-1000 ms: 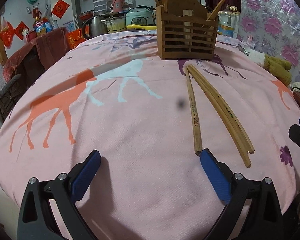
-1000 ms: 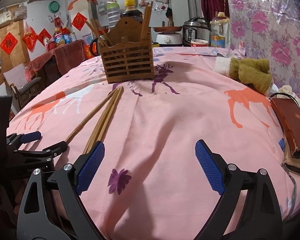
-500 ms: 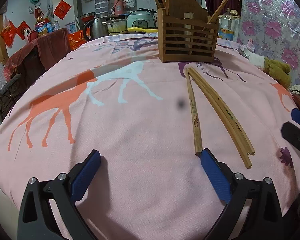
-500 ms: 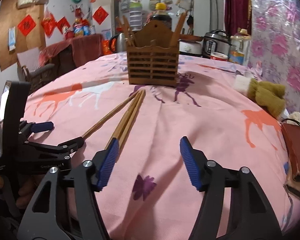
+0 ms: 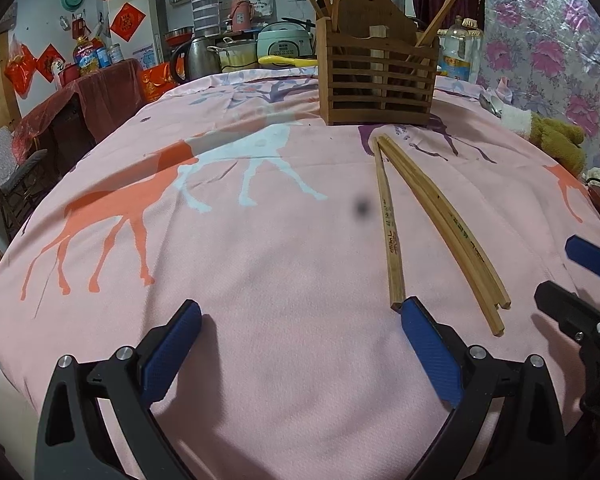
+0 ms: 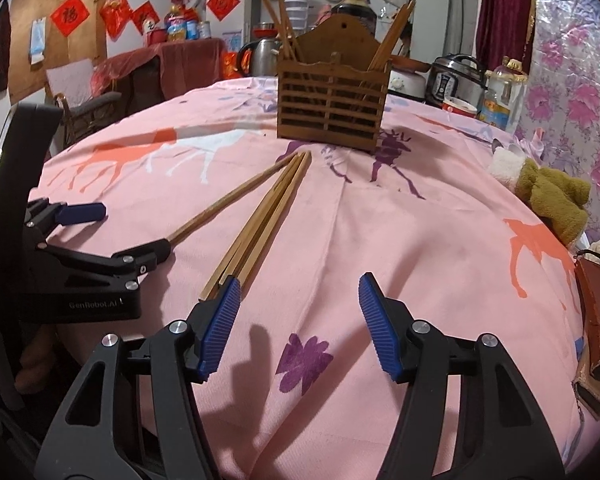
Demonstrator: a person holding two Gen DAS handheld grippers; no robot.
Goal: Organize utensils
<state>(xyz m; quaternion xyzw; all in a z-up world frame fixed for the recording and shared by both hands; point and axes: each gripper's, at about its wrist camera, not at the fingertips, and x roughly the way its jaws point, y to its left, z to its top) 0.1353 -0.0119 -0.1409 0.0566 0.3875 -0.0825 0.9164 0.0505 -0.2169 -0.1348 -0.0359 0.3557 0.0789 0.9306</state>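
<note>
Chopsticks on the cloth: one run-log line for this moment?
left gripper: open, empty | right gripper: closing, nothing between pads | chopsticks: flat on cloth | holder: upright beyond

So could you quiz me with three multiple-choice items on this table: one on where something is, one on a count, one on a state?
1. Where do the loose wooden chopsticks lie?
A. on the pink animal-print tablecloth, in front of the brown slatted wooden holder
B. inside the holder
C. on the floor

2. How many loose chopsticks lie on the cloth?
A. one
B. four
C. nine

3. What is between the blue pads of the right hand-held gripper?
A. a spoon
B. a chopstick bundle
C. nothing, only bare cloth

Answers: 1 A, their far tips point at the holder's base. 2 B, the left wrist view shows one apart and three side by side. 3 C, the jaws are closing, but the chopstick ends sit at the outer side of the left pad.
</note>
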